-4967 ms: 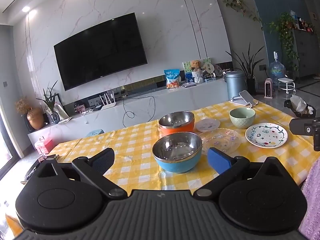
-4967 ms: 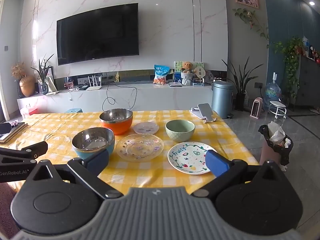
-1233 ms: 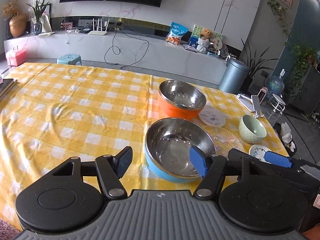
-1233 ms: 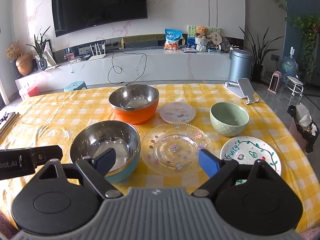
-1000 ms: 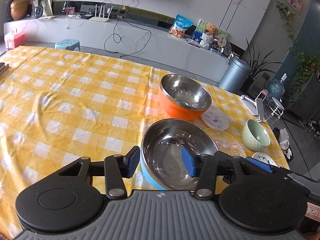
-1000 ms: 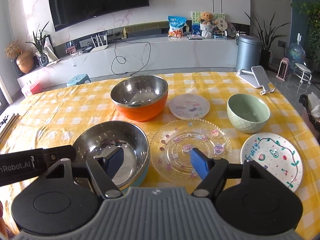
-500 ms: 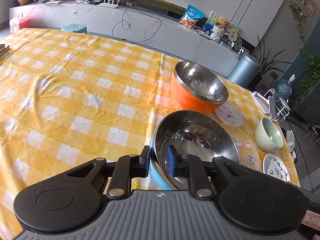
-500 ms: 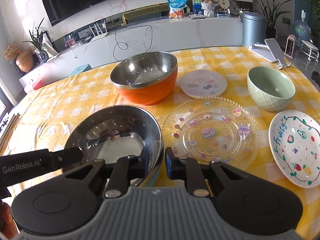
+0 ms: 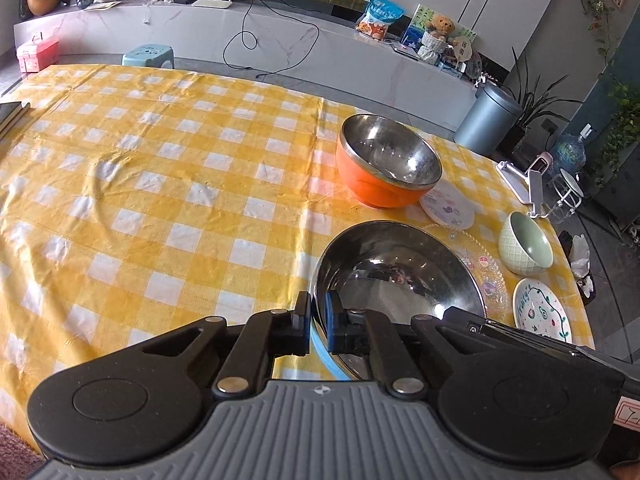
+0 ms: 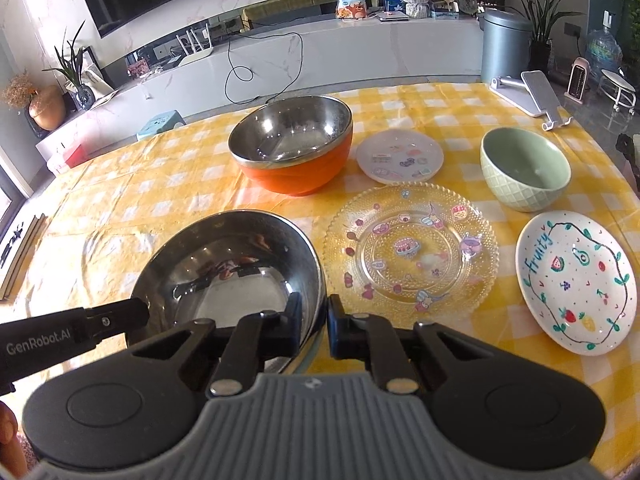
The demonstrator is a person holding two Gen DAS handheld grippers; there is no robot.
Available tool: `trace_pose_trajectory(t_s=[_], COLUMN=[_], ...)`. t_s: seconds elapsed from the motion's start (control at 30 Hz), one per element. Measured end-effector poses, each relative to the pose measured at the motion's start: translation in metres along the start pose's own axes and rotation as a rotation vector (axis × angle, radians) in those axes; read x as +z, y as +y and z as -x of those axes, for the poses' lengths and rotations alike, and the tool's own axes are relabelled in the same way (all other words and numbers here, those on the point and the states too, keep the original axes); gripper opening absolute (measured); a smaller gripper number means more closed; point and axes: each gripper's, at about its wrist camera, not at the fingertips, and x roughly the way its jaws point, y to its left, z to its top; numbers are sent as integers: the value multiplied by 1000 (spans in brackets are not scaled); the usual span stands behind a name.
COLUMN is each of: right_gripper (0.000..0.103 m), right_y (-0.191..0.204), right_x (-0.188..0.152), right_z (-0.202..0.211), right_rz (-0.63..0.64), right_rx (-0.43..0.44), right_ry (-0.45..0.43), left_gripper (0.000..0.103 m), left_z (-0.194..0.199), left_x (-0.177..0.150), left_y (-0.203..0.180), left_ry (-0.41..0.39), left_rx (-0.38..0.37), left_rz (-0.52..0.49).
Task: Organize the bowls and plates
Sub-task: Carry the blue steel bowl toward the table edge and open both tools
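Left gripper (image 9: 318, 322): black linkage arms, silver pivot screws, blue pads, ribbed grey housing, two round black discs. Right gripper (image 10: 314, 322): identical build. White "GenRobot.AI" lettering on one black finger.

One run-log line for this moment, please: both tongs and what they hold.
left tongs: shut on blue bowl rim | right tongs: shut on opposite rim | orange bowl: untouched, beyond
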Motion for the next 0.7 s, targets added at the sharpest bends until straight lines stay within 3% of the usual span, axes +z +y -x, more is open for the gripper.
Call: trace_pose_trajectory(t_s=[0.33,0.7], right_gripper=[11,11], right_y=[-9,-9], right_x=[-36,-69], right_z=[48,63], right_rz=[-46,-56], right_rx=[60,88], right_ry=[31,62], left_gripper=[7,7], left_z=[45,52], left_x=[-34,-65], left_y=[-4,6], left_ry=[0,22], left_rx=[0,23], left_rz=[-4,14])
